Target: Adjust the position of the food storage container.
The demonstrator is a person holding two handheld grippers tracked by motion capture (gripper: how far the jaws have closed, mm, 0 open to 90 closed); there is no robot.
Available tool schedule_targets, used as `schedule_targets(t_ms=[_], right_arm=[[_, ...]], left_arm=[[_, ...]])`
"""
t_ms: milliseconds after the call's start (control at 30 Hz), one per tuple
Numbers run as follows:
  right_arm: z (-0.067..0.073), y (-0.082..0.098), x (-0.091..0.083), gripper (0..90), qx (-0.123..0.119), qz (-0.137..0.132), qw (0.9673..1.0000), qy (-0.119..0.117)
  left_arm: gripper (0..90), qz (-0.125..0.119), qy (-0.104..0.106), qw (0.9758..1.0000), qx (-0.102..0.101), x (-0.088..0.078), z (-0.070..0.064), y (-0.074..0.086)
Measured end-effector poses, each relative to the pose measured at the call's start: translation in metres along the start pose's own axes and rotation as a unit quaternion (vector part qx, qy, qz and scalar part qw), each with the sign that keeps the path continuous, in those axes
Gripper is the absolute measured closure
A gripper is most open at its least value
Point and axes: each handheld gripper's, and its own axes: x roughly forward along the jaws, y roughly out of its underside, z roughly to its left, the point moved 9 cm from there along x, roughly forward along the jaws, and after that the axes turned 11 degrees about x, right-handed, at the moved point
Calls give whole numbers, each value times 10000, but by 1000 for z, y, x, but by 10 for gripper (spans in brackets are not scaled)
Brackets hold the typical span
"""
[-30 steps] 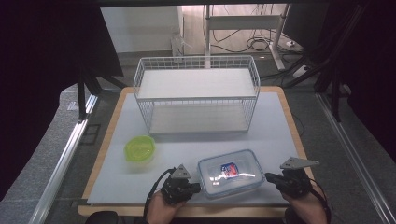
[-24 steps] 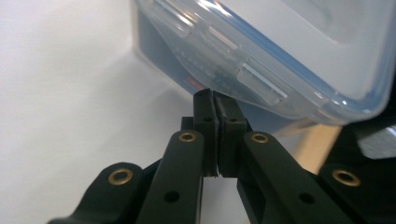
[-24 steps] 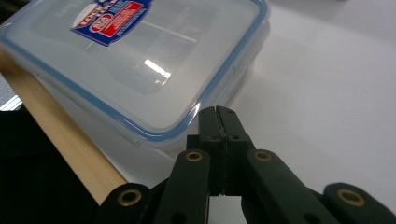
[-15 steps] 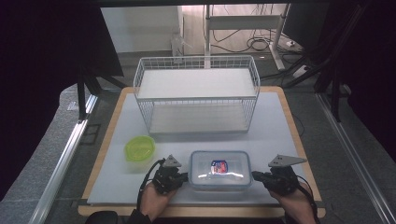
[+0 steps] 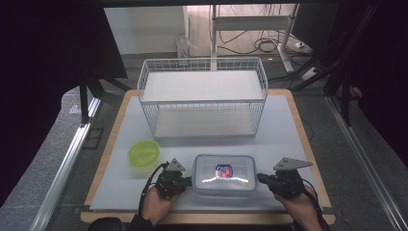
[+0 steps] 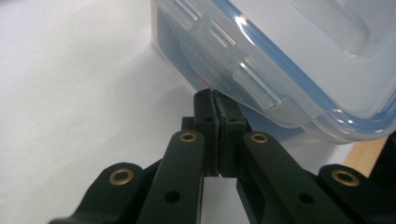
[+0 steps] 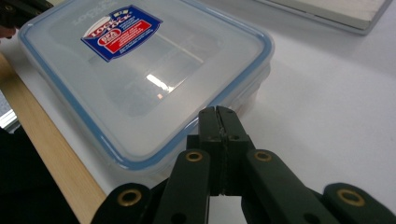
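Your left gripper [image 5: 186, 181] and right gripper [image 5: 260, 179] flank the lidded plastic box [image 5: 224, 173], each with jaws pressed together on nothing, tips at its short ends.

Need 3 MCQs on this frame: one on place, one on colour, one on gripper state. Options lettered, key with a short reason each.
1. Where does the clear box lie?
A. on the rack's top shelf
B. on the mat near the front edge, between the two grippers
C. on the floor beside the table

2. What colour is the small round bowl left of the box?
A. yellow-green
B. red
C. black

3. How do the jaws of the left gripper and right gripper stand?
A. both wide open
B. left open, right shut
C. both shut, tips at the box's ends

Key:
1 B: the high view shows the box on the white mat in front of the wire rack, a gripper at each end.
2 A: the bowl shows yellow-green in the high view.
3 C: each gripper view shows its two jaws pressed together, with nothing between them, at the box's edge.
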Motion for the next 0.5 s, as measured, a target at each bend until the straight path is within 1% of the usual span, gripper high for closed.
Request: schedule_targets(t_ms=[67,100,133,167,200,233,267,300,333,400,500], right_arm=[[0,-3,2,898,10,-5,10000,-32],[-1,-4,3,898,51,38,10000,-24],[-4,-3,5,897,76,125,9997,171],[-4,-3,5,897,76,125,9997,171],[-7,-2,5,897,20,182,9993,336],[-9,-1,5,897,49,208,9990,399],[-9,1,6,897,131,234,9991,327],[-7,1,7,897,158,242,9994,199],[-6,1,8,898,102,221,9994,261],[-6,0,8,898,125,187,9995,226],[-10,-2,10,898,320,126,9993,108]], left_arm=[[883,-5,27,10000,-45,0,2,0],[876,-12,29,10000,-40,0,2,0],[868,-9,25,10000,-47,0,2,1],[868,-4,30,10000,-26,-1,2,1],[867,-9,41,10000,-32,-1,2,1],[867,-6,48,10000,-22,-1,2,1],[868,-16,48,10000,-29,-1,2,1],[871,-21,36,10000,-31,-1,2,1],[878,-18,39,10000,-36,0,2,1],[883,-20,37,10000,-49,0,2,0],[896,-19,17,9999,-103,2,3,-1]])
